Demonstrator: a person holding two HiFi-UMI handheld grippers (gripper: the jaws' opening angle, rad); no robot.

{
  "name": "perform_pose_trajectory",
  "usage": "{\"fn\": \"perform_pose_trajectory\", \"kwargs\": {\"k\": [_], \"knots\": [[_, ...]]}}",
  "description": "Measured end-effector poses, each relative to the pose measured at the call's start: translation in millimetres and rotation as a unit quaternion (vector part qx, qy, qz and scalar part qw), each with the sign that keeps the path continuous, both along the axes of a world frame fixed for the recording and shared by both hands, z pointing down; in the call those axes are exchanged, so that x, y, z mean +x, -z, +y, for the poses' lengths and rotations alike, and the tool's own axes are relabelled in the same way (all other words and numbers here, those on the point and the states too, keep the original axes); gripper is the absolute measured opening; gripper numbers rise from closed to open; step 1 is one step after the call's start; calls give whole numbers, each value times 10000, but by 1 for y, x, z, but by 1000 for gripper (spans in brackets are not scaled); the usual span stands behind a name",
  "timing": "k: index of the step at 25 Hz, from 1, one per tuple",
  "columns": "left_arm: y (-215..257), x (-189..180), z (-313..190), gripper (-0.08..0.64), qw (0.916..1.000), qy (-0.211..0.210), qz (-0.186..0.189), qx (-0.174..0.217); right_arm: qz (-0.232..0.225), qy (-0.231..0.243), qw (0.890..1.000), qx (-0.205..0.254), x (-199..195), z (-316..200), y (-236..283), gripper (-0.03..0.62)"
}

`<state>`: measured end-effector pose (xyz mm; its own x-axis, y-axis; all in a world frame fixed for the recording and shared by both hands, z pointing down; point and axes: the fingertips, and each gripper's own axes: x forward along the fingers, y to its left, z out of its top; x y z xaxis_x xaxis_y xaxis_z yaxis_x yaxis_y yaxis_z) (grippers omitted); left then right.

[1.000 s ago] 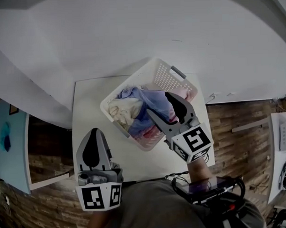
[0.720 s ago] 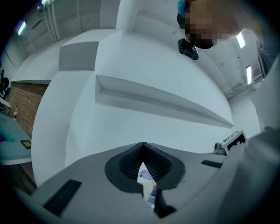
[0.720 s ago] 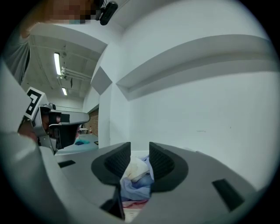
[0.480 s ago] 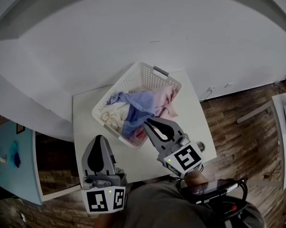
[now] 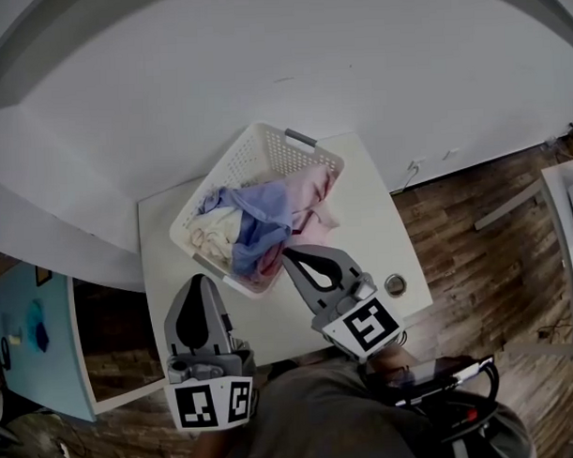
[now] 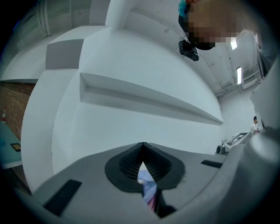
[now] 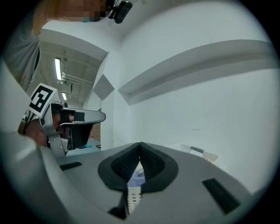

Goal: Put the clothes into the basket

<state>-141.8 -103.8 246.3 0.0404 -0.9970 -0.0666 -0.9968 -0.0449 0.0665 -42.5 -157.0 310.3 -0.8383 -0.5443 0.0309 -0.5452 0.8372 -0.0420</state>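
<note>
Filling the white basket (image 5: pixel 282 156) almost to its rim, the clothes (image 5: pixel 253 220) lie in a loose heap of lavender, cream and pink. A pink garment (image 5: pixel 320 201) on the right side appears to drape over the rim towards the table (image 5: pixel 367 239). The basket stands skewed on the far left part of that white table, close under the wall (image 5: pixel 262 65). Just near of its near corner, the right gripper (image 5: pixel 289 256) points at the heap; its jaws have just been closing and now meet tip to tip with nothing between them. The left gripper (image 5: pixel 196 281) hangs nearer and further left, over the table's near left part, its jaws likewise together and empty. No loose clothing shows on the table, so the task looks about done. The likeliest slip is the pink garment sliding out over the rim if a gripper brushes it or nudges the light basket, and the right gripper is close enough to the near corner for that. A small round object (image 5: pixel 395 284) sits alone on the table's near right part, well apart from the basket and out of the way. Wooden floor (image 5: pixel 484 235) surrounds the table, and nothing stands in either gripper's path.
</note>
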Motion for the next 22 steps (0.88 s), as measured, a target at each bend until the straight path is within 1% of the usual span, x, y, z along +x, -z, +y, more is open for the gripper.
{"fn": "perform_pose_trajectory", "kwargs": {"k": [5, 10, 22], "knots": [[1, 7, -1, 8, 9999, -102, -14, 11, -42, -95, 9999, 10, 9, -1, 2, 8], [12, 14, 0, 8, 9998, -164, -71, 127, -110, -195, 9997, 68, 18, -3, 14, 8], [18, 8, 7, 8, 9997, -72, -66, 237, -236, -231, 9992, 245, 17, -3, 27, 8]]}}
